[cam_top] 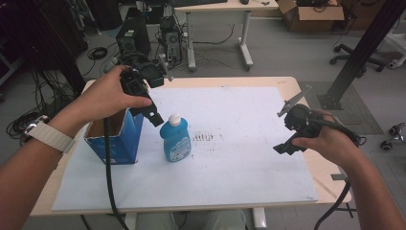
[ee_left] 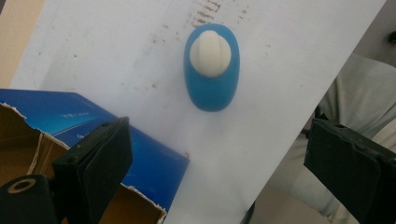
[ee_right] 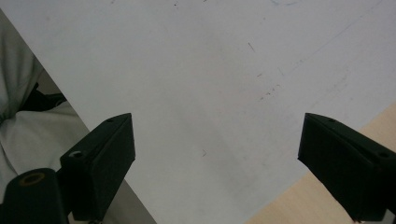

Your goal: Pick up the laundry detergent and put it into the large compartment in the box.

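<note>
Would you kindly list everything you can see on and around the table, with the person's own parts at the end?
bottle: one, blue with a white cap, upright on the sheet, left of centre, beside the box
box: one, blue cardboard, top open and torn, at the sheet's left edge
sheet: one, white with dark smudges near the middle, covering most of the table
table: one, light wood, under the sheet
desk: one, pale top on white legs, beyond the table
computer towers: two, black, on the floor at the back left
carton: one, brown, open, back right
left gripper: one, black, open, above the box and bottle
right gripper: one, black, open, over bare sheet near the table's right edge
watch strap: one, white, left wrist
</note>
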